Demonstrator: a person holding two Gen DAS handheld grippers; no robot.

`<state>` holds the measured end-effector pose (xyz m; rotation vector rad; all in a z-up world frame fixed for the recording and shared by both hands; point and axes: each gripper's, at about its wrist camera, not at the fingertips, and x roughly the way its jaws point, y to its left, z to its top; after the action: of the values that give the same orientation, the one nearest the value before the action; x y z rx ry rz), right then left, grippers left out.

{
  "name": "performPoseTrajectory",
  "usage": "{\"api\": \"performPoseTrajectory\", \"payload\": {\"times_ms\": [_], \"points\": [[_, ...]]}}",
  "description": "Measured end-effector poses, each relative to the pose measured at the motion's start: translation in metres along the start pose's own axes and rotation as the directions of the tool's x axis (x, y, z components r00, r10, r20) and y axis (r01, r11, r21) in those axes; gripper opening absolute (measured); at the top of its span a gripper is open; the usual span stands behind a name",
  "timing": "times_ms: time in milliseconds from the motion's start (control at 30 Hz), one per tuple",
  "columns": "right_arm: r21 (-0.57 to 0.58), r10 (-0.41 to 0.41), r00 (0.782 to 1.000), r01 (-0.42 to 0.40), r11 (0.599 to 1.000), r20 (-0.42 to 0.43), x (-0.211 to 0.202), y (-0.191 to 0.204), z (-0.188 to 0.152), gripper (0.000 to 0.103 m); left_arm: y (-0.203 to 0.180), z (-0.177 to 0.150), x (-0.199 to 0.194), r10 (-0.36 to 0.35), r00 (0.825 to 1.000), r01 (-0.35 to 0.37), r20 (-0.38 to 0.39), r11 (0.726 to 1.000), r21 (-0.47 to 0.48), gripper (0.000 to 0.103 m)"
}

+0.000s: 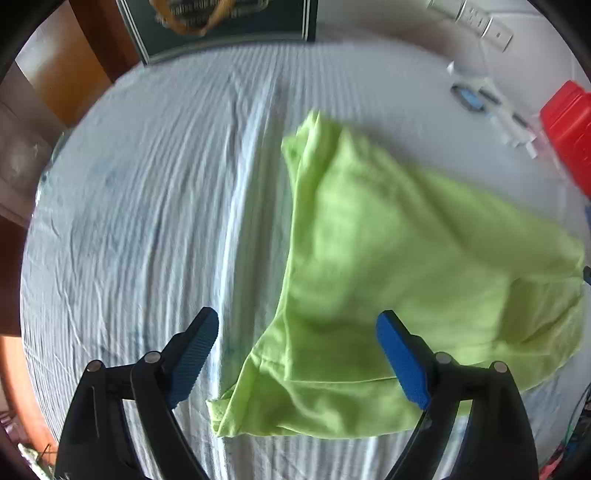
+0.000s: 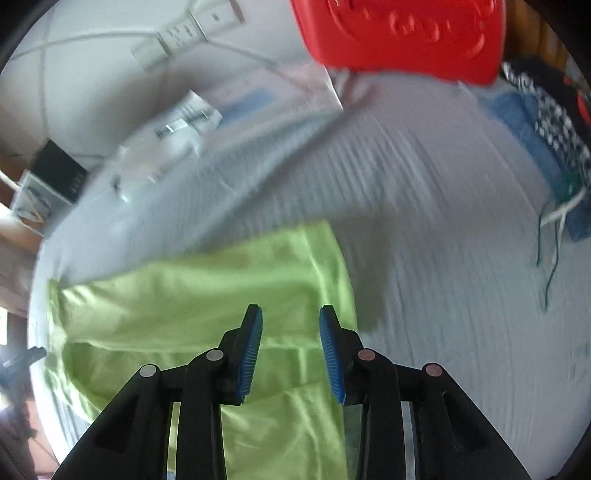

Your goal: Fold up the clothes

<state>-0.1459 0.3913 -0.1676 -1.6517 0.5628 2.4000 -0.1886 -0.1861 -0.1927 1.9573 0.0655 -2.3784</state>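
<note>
A lime green garment [image 1: 399, 280] lies loosely folded on a pale blue striped sheet [image 1: 155, 221]. In the left wrist view its near edge lies between and under my fingers. My left gripper [image 1: 297, 332] is wide open above that near edge and holds nothing. In the right wrist view the same garment [image 2: 207, 295] spreads left and below. My right gripper [image 2: 291, 325] is open with a narrower gap, above the garment's right edge, and holds nothing.
A red plastic container [image 2: 402, 33] stands at the far side; it also shows in the left wrist view [image 1: 569, 136]. A white power strip [image 2: 177, 37] and papers [image 2: 184, 125] lie beyond the sheet [image 2: 443, 221]. Blue and checkered cloth [image 2: 546, 129] sits at right. A dark framed picture [image 1: 221, 26] stands behind.
</note>
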Motion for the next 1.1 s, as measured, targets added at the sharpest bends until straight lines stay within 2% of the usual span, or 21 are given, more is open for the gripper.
{"api": "performPoseTrajectory", "payload": {"times_ms": [100, 167, 267, 367, 567, 700, 767, 800, 833, 867, 900, 933, 967, 1000, 1100], "points": [[0.016, -0.077, 0.996, 0.077, 0.997, -0.037, -0.005, -0.013, -0.01, 0.028, 0.01, -0.005, 0.0, -0.01, 1.0, 0.009, -0.017, 0.999, -0.041, 0.091], [0.012, -0.112, 0.993, 0.113, 0.994, -0.037, -0.018, -0.019, -0.017, 0.028, 0.019, -0.012, -0.016, -0.022, 0.999, 0.024, 0.03, 0.998, -0.064, 0.091], [-0.016, -0.003, 1.0, 0.003, 1.0, 0.005, -0.046, -0.016, -0.039, 0.033, 0.028, -0.026, -0.036, -0.041, 0.995, 0.051, 0.095, 0.993, -0.103, 0.091], [-0.064, 0.056, 0.998, -0.054, 0.996, 0.015, -0.058, -0.005, -0.067, 0.041, 0.032, -0.041, -0.035, -0.015, 0.996, 0.028, 0.092, 0.989, -0.144, 0.091], [-0.032, 0.04, 0.999, -0.039, 0.999, 0.009, -0.06, -0.016, -0.11, 0.048, 0.041, -0.071, -0.02, -0.024, 0.998, 0.036, 0.064, 0.978, -0.207, 0.091], [-0.007, 0.029, 1.0, -0.029, 1.0, -0.002, -0.055, -0.026, -0.122, 0.049, 0.032, -0.075, -0.008, -0.037, 0.998, 0.046, 0.051, 0.983, -0.176, 0.093], [-0.001, 0.03, 1.0, -0.03, 1.0, 0.003, -0.049, -0.023, -0.123, 0.05, 0.022, -0.072, -0.008, -0.006, 0.999, 0.012, 0.046, 0.991, -0.134, 0.091], [-0.006, 0.032, 0.999, -0.032, 0.999, 0.006, -0.048, -0.021, -0.124, 0.05, 0.018, -0.07, -0.01, -0.004, 0.999, 0.01, 0.051, 0.994, -0.111, 0.076], [-0.031, 0.014, 1.0, -0.014, 0.999, 0.009, -0.043, -0.014, -0.124, 0.05, 0.015, -0.069, -0.013, -0.012, 0.998, 0.017, 0.054, 0.995, -0.094, 0.066], [-0.065, -0.023, 1.0, 0.022, 0.998, -0.003, -0.037, -0.007, -0.124, 0.049, 0.011, -0.067, -0.015, -0.013, 0.999, 0.017, 0.051, 0.996, -0.083, 0.037], [-0.1, -0.063, 0.998, 0.061, 0.993, -0.016, -0.031, 0.001, -0.125, 0.04, 0.007, -0.066, -0.017, -0.01, 0.999, 0.014, 0.046, 0.997, -0.075, 0.011], [-0.136, -0.1, 0.995, 0.096, 0.986, -0.021, -0.028, 0.01, -0.126, 0.036, 0.004, -0.064, -0.018, -0.008, 0.999, 0.011, 0.041, 0.998, -0.066, 0.01], [-0.172, -0.135, 0.991, 0.129, 0.977, -0.023, -0.027, 0.02, -0.128, 0.015, 0.001, -0.063, -0.019, -0.002, 0.999, 0.004, 0.038, 0.999, -0.053, 0.01], [-0.208, -0.171, 0.985, 0.162, 0.965, -0.025, -0.025, 0.029, -0.129, 0.008, 0.002, -0.062, -0.02, -0.001, 0.999, 0.002, 0.035, 0.999, -0.048, 0.01], [-0.212, -0.183, 0.983, 0.177, 0.961, -0.006, -0.04, 0.038, -0.131, 0.008, 0.009, -0.061, -0.025, -0.012, 0.999, 0.014, 0.035, 0.998, -0.06, 0.009]]}}
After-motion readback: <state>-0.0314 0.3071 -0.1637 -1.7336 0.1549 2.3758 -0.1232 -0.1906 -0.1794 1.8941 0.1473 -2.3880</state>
